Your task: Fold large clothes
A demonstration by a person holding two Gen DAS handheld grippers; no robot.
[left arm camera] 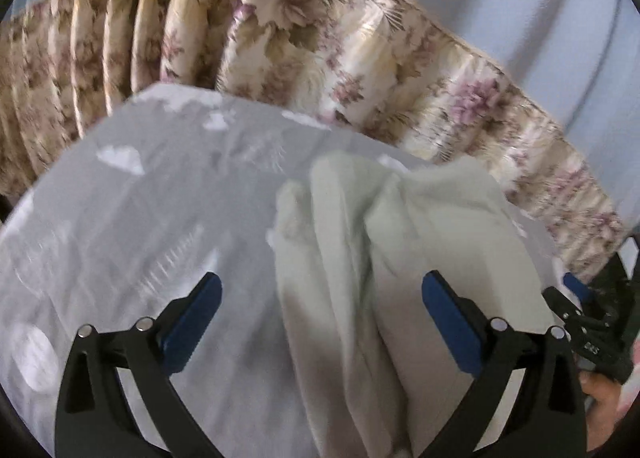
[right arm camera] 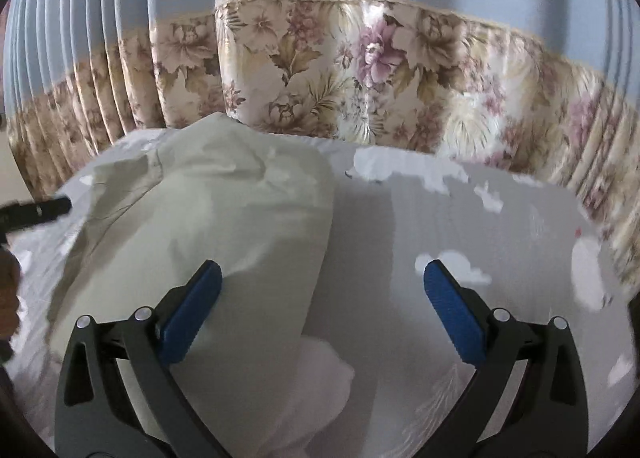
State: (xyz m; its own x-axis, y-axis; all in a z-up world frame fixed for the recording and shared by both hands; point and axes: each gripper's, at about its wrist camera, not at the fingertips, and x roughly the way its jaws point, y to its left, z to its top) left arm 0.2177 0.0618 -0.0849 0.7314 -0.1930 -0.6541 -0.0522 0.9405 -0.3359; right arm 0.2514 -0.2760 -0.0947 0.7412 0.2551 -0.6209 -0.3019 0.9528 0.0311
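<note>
Nearest my left camera, the left gripper (left arm camera: 322, 300) has its jaws spread wide, the blue pads (left arm camera: 452, 322) clear of any cloth. Between and under them lies the pale green garment (left arm camera: 360, 258), bunched into long folds on the bed sheet (left arm camera: 140, 217), grey with white cloud shapes. In this view the garment sits toward the bed's right side, its far end close to the far edge. At the right rim I see part of the right gripper (left arm camera: 576, 290) and the hand (left arm camera: 600, 394) holding it.

On my right camera, the right gripper (right arm camera: 322, 300) also has its jaws wide apart, holding nothing. Its left pad hangs over the garment (right arm camera: 208, 225), which here lies toward the bed's left side, reaching the far edge; whether the pad touches it I cannot tell. Behind the bed hangs a curtain (right arm camera: 360, 57), blue above a floral band.
</note>
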